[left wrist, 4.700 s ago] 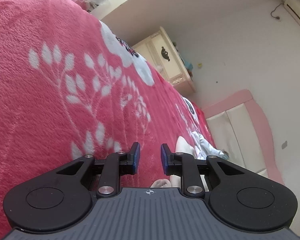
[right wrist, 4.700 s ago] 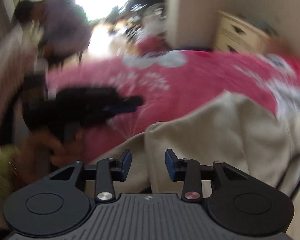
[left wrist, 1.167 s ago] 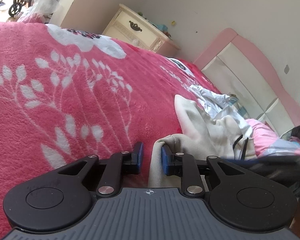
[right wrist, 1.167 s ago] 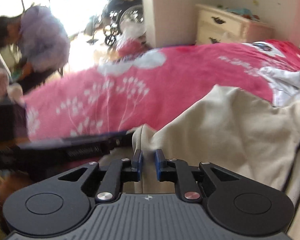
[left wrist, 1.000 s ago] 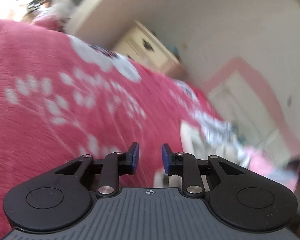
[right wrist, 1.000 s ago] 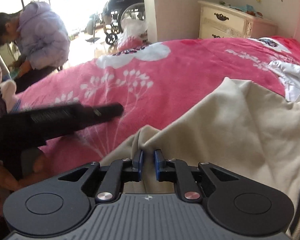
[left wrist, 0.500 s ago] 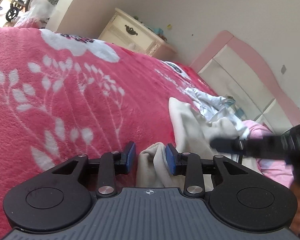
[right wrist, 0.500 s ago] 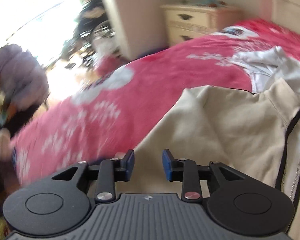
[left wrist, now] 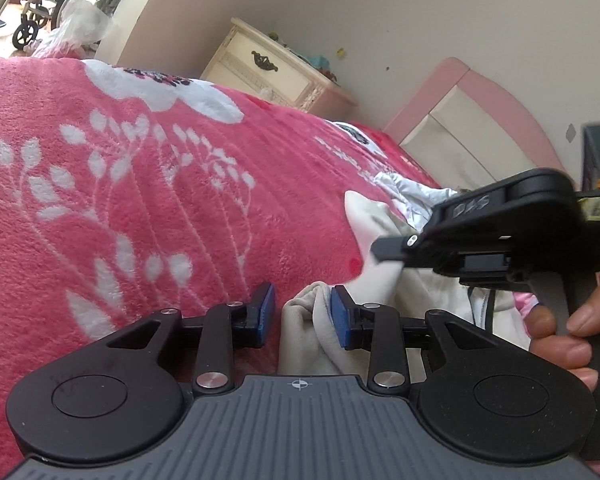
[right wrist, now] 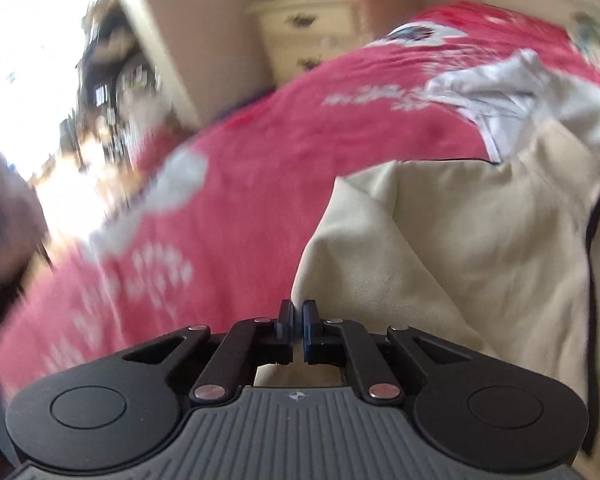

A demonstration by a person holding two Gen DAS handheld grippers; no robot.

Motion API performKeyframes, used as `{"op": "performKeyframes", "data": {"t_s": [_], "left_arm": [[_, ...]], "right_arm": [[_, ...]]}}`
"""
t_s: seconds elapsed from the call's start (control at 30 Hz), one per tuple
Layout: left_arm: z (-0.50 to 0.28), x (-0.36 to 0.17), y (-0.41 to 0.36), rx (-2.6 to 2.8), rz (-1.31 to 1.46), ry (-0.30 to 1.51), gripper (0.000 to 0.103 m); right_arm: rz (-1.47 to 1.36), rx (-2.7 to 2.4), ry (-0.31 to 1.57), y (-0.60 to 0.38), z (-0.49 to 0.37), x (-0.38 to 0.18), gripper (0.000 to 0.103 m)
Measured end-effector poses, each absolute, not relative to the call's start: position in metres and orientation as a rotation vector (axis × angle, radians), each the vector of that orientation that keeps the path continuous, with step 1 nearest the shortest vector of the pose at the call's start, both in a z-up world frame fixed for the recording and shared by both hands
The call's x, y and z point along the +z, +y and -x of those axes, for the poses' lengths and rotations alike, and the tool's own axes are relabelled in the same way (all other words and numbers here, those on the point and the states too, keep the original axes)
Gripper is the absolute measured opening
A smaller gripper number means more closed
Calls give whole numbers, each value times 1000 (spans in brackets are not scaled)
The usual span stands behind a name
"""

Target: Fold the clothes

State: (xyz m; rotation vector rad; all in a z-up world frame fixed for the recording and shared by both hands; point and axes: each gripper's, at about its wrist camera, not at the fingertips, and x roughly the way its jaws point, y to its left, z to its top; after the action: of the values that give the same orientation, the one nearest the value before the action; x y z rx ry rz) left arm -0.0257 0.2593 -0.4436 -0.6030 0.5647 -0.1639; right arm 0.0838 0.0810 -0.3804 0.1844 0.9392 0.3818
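Pink fleece with white leaf sprigs covers the bed (left wrist: 148, 208), and a cream nightstand (left wrist: 276, 76) stands against the far wall beside a pink headboard (left wrist: 488, 120). On the near side of the bed lies a beige zip-up garment (right wrist: 460, 240) with dark piping, spread flat, and a white garment (right wrist: 512, 92) is crumpled just beyond it.

From the left wrist view, the left hand-held gripper (left wrist: 302, 314) sits at the garment's bunched edge. Its blue pads stand partly apart; a roll of beige cloth rises between them, touching the right pad, with a gap on the left side.

The right hand-held gripper (right wrist: 298, 322) is closed nearly pad to pad, nipping a thin corner of the beige cloth at its fingertips. In the left view it reaches across over the garment, with the person's hand (left wrist: 568, 328) wrapped round its handle.
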Motion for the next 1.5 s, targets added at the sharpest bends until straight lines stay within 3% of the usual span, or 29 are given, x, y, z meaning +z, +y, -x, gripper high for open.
{"op": "performKeyframes", "data": {"t_s": [0.17,0.3,0.5,0.67,0.77,0.8,0.93,1.1,1.4,1.47,1.5], "left_arm": [[34,-437,264,-188,628,524,34],[37,-417,257,-329,598,470,61],[22,-399,239,-363,412,487,68],[7,-393,226,-434,269,518,67],[7,-396,216,-471,186,529,56],[8,-399,215,-471,175,537,47],[7,-407,222,-471,225,558,28],[9,-411,240,-430,381,564,21],[16,-436,280,-320,732,649,21],[22,-433,280,-304,691,644,29],[25,-430,278,-280,659,645,38]], "right_arm": [[-337,383,929,63,-84,-384,5],[-398,423,923,50,-87,-376,5],[-437,493,937,39,-88,-370,5],[-519,517,960,30,-93,-374,5],[-559,524,974,28,-96,-379,6],[-571,527,979,28,-97,-380,6],[-597,541,975,28,-97,-384,6],[-624,548,958,33,-98,-392,6],[-643,477,954,52,-101,-426,6],[-659,472,949,51,-102,-432,6],[-665,477,943,51,-101,-434,7]]}}
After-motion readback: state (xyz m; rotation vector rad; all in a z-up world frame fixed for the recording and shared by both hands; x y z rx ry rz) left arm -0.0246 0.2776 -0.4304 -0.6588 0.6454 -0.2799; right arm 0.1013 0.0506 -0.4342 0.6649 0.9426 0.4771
